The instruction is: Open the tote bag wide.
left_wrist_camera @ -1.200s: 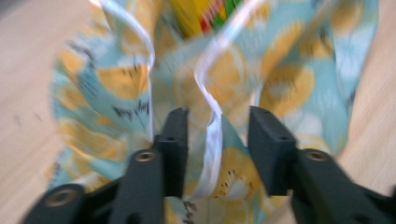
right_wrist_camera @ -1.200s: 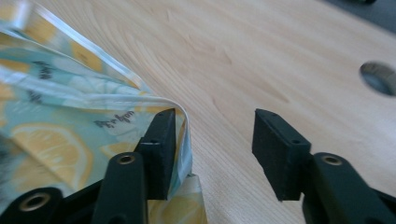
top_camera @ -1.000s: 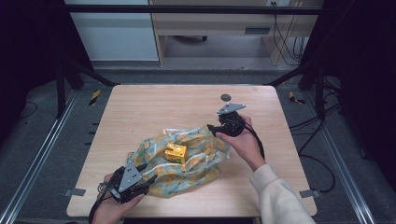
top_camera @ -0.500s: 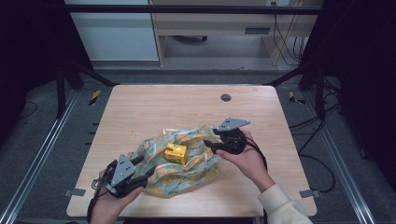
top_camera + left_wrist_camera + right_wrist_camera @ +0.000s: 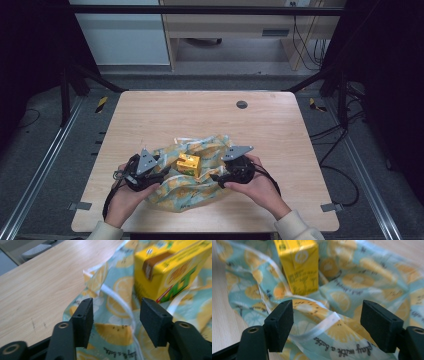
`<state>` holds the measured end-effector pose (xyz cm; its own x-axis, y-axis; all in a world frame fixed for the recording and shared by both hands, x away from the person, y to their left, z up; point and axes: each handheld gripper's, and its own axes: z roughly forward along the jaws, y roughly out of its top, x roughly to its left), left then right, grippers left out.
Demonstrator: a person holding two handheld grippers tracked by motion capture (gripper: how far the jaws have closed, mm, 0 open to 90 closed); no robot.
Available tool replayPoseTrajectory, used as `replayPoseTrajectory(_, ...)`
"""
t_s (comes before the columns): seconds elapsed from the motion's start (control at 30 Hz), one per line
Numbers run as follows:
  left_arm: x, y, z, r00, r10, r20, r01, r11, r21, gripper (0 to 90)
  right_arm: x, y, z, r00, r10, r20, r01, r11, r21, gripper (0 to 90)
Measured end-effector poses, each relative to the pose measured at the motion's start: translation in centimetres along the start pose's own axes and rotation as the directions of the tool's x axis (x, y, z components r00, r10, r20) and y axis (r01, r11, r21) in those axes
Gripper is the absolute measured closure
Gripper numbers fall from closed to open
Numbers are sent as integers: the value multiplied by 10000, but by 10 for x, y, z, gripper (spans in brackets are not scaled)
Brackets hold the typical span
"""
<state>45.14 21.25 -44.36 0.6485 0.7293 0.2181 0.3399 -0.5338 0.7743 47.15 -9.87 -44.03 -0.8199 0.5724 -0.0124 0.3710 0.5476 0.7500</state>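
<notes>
Jaws of both your grippers stand apart, clamping nothing; the right gripper (image 5: 220,177) has just been opening over a cloth (image 5: 192,187) edge. Your left gripper (image 5: 161,174) hovers at the cloth's opposite side. A yellow carton (image 5: 188,164) stands on the cloth between them, on the tabletop (image 5: 200,115).

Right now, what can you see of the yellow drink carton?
The small yellow cardboard drink carton is box-shaped, with green lettering and a brown band near its folded top. It stands upright on the crumpled lemon-print cloth, near the middle of it, between the left gripper and right gripper. Neither gripper touches it; only the cloth does.
</notes>
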Motion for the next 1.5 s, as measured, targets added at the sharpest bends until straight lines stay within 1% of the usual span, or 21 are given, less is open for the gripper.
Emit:
replayPoseTrajectory(0.07, 1, -2, 4, 10000, 51, 54, -52, 9998, 210, 529, 3, -6, 4, 9999, -75, 83, 74, 9999, 134, 309)
replayPoseTrajectory(0.1, 2, -2, 5, 10000, 29, 43, -30, 9996, 287, 560, 4, -9, 5, 9997, -200, 124, 197, 9996, 221, 393)
replayPoseTrajectory(0.13, 4, -1, 6, 10000, -65, -60, 67, 9997, 215, 605, 5, -11, 5, 9997, -226, 85, 225, 9995, 200, 523)
replayPoseTrajectory(0.17, 5, 0, 7, 9997, -201, -116, 202, 9997, 97, 668, 4, -14, 5, 9996, -287, -37, 288, 9994, 182, 600)
replayPoseTrajectory(0.2, 7, 1, 7, 9995, -289, -135, 289, 9996, 3, 711, 4, -16, 5, 9998, -201, -41, 202, 9997, 169, 668)
replayPoseTrajectory(0.23, 8, 2, 7, 9991, -405, -151, 403, 9991, -134, 752, 4, -18, 5, 9998, -123, -170, 125, 9999, 89, 732)
replayPoseTrajectory(0.3, 9, 3, 7, 9987, -426, -273, 420, 9988, -236, 809, 5, -21, 4, 9994, -38, -343, 42, 9999, 129, 825)
replayPoseTrajectory(0.37, 11, 3, 6, 9981, -456, -413, 445, 9986, -281, 842, 6, -25, 3, 9989, -190, -430, 200, 9995, 230, 873)
replayPoseTrajectory(0.43, 14, 2, 6, 9974, -509, -519, 496, 9984, -261, 849, 7, -27, 1, 9985, -163, -524, 177, 9995, 262, 886)
replayPoseTrajectory(0.5, 17, -1, 8, 9970, -425, -648, 430, 9990, 69, 854, 7, -29, -2, 9979, -88, -641, 103, 9997, 230, 891)
replayPoseTrajectory(0.57, 21, -6, 13, 9965, -525, -655, 552, 9977, 397, 857, 9, -32, -4, 9972, -33, -751, 57, 9995, 320, 894)
replayPoseTrajectory(0.67, 29, -16, 19, 9951, -833, -538, 878, 9922, 887, 857, 11, -37, -4, 9955, -69, -945, 114, 9989, 462, 897)
replayPoseTrajectory(0.73, 32, -21, 22, 9950, -902, -425, 947, 9885, 1178, 852, 14, -39, -3, 9953, -139, -959, 209, 9972, 719, 898)
replayPoseTrajectory(0.8, 34, -24, 25, 9953, -880, -404, 927, 9861, 1375, 849, 15, -41, -1, 9942, -143, -1065, 235, 9961, 855, 899)
replayPoseTrajectory(0.9, 35, -26, 27, 9948, -930, -413, 980, 9851, 1411, 855, 16, -45, 0, 9935, -181, -1122, 311, 9929, 1151, 900)
replayPoseTrajectory(0.93, 36, -27, 27, 9949, -902, -454, 958, 9855, 1400, 859, 17, -46, 0, 9930, -250, -1157, 386, 9924, 1166, 900)
replayPoseTrajectory(1.03, 39, -29, 29, 9926, -1113, -478, 1168, 9841, 1335, 860, 19, -48, 0, 9920, -336, -1220, 500, 9898, 1336, 900)
replayPoseTrajectory(1.1, 41, -29, 29, 9920, -1178, -458, 1231, 9828, 1379, 864, 21, -50, 0, 9918, -346, -1233, 518, 9889, 1392, 900)
replayPoseTrajectory(1.3, 41, -30, 31, 9916, -1204, -475, 1260, 9817, 1427, 884, 25, -50, -1, 9894, -584, -1329, 760, 9884, 1316, 900)
replayPoseTrajectory(1.43, 40, -29, 30, 9935, -1007, -523, 1070, 9850, 1357, 887, 26, -50, -1, 9910, -569, -1214, 733, 9881, 1353, 899)
replayPoseTrajectory(1.5, 39, -28, 28, 9933, -983, -601, 1048, 9876, 1167, 857, 26, -49, -2, 9919, -597, -1121, 739, 9891, 1271, 874)
